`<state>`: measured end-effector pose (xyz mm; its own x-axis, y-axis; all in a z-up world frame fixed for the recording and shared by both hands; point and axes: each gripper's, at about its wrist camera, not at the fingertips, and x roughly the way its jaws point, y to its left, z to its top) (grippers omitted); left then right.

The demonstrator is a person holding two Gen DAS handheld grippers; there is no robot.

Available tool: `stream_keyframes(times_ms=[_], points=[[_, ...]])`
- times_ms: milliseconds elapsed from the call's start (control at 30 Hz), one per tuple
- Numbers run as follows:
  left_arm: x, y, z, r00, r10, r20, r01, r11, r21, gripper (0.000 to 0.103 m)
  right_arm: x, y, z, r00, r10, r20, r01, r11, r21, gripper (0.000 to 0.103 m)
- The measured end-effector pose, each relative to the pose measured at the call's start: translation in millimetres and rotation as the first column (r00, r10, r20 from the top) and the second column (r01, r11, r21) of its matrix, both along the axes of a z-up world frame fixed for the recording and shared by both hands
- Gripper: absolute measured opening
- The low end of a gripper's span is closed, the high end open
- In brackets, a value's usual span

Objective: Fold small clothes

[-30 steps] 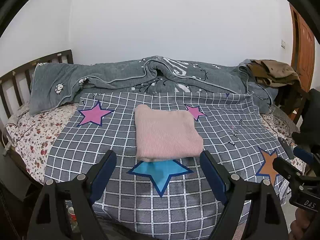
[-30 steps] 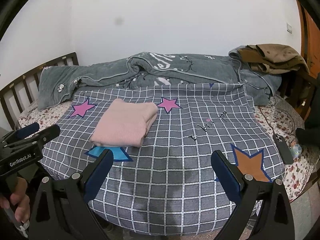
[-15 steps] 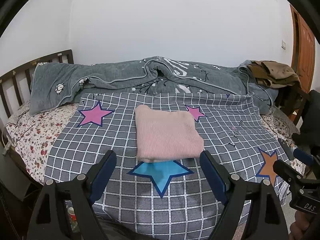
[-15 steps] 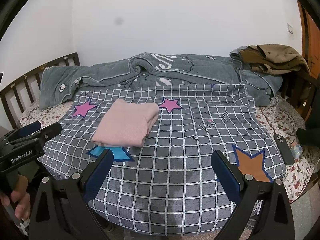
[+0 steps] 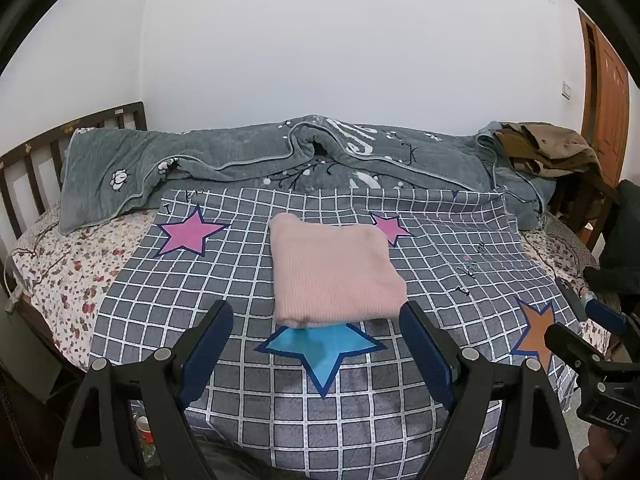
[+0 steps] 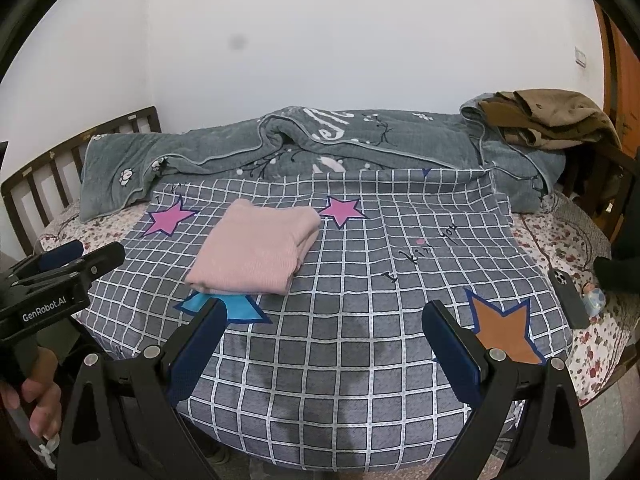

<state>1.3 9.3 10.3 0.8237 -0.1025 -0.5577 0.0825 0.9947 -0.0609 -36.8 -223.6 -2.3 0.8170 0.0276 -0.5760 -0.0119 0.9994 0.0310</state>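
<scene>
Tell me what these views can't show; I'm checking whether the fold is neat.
- Sweater underside: hidden by its own top layer, both views.
- Blue star: top covered by the sweater; in the right view a finger also overlaps it.
- Cup: mostly behind the left gripper, left view.
- Small figure by the phone: too small, right view.

I count one folded pink garment (image 5: 334, 270) on one grid-patterned sheet (image 5: 224, 280). The sheet carries four printed stars: two pink stars (image 5: 188, 232), one blue star (image 5: 322, 346) and one orange star (image 6: 502, 326). One grey quilt (image 5: 240, 160) lies bunched along the far side. One pile of brown clothing (image 6: 548, 118) sits at the far right. One phone (image 6: 568, 300) lies at the right edge. I hold two grippers: one left gripper (image 5: 316, 330) and one right gripper (image 6: 324, 330), each with two fingers.
</scene>
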Motion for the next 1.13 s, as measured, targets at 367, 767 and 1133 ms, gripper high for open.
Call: stream_keyframes(times_ms=[367, 767, 1133], points=[[-1.5, -1.7, 1.4, 1.0, 0.002, 0.006, -0.002, 1.0, 0.001, 0.084, -2.1, -4.3, 2.3, 1.0, -0.004, 0.007, 0.004, 1.0, 0.01, 0.097], [0.0, -2.0, 2.3, 1.0, 0.002, 0.006, -0.002, 1.0, -0.001, 0.084, -2.0, -5.5, 2.5, 1.0, -0.004, 0.008, 0.004, 1.0, 0.012, 0.097], [6.1, -4.0, -3.3, 1.0, 0.004, -0.001, -0.004, 1.0, -0.001, 0.084, 2.6, -7.5, 0.2, 1.0, 0.004, -0.007, -0.004, 1.0, 0.008, 0.097]])
